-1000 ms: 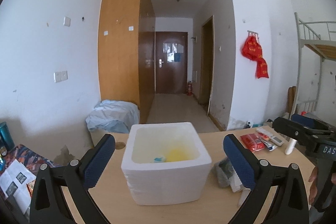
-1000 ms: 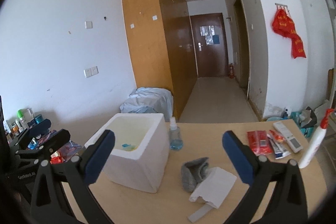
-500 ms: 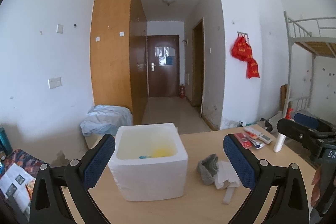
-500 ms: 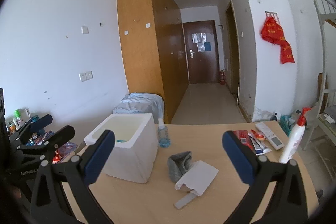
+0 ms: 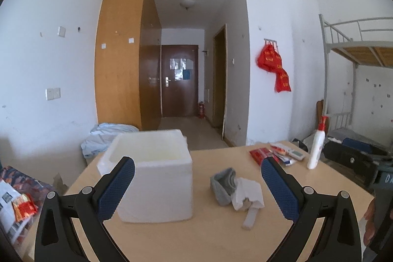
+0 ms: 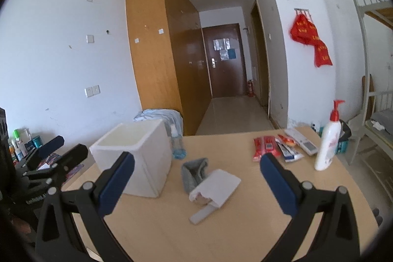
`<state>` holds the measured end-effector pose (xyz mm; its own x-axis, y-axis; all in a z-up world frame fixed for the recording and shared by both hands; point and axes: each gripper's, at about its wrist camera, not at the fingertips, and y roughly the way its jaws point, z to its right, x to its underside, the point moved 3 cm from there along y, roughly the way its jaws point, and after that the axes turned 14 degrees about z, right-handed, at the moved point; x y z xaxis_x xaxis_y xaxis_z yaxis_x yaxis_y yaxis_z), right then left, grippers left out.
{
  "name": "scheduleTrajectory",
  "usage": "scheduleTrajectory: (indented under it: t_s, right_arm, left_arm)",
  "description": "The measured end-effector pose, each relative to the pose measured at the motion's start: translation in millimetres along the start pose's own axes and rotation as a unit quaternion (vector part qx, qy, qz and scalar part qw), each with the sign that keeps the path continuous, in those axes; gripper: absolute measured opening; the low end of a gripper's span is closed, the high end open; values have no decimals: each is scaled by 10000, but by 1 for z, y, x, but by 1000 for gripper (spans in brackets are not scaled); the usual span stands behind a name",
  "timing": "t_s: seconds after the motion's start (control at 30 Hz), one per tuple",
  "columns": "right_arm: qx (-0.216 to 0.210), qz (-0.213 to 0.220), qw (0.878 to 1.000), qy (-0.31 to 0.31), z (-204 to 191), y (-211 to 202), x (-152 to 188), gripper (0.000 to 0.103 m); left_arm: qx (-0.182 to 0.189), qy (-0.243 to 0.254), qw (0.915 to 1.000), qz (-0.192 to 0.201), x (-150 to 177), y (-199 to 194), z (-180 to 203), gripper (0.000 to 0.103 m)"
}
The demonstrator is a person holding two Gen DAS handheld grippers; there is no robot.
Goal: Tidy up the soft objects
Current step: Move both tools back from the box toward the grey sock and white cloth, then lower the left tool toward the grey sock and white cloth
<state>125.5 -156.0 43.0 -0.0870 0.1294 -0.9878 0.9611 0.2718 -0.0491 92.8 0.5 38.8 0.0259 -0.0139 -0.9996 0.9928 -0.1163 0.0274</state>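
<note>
A white foam box stands on the left part of the wooden table; its inside is hidden from this height. To its right lie a rolled grey sock and, touching it, a crumpled white cloth with a strap. My left gripper is open, held back from the box and cloths, with nothing between its fingers. My right gripper is open too, framing the sock and white cloth from a distance. In the right wrist view the left gripper's fingers show at the left.
A white pump bottle stands at the table's right side beside red packets and a remote. A clear spray bottle stands behind the box. Clutter lies left of the table. A bunk bed is at right.
Both grippers have pulled back and up from the table. The box now looks lower and further away, and its yellow and blue contents have dropped out of sight. Both stay open.
</note>
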Motion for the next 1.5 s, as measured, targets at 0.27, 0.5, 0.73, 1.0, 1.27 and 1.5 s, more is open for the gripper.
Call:
scheduleTrajectory:
  t_s: [0.27,0.5,0.73,1.0,1.27,1.5]
  right_arm:
    - [0,-144,9998,152,8,-7,24,103]
    - [22,-145,9998,137,8,-16,38,103]
    - [75,-299,9995,81,6,-17,50,103]
    - [144,-431,9990,19,7,-12,51,103]
    - [244,-534,9980,221,23,-5,52,103]
    - [348,-616,9974,169,29,6,52,103]
  left_arm:
    - [22,-63,10000,41,26,-10,6,103]
    - [-64,-6,10000,75,41,-18,7,103]
    - [168,-173,9996,-179,53,-18,8,103]
    - [351,-239,9988,-236,49,-11,14,103]
    - [642,-239,9974,-205,48,1,20,103]
    - [1006,-323,9936,-388,53,21,22,103]
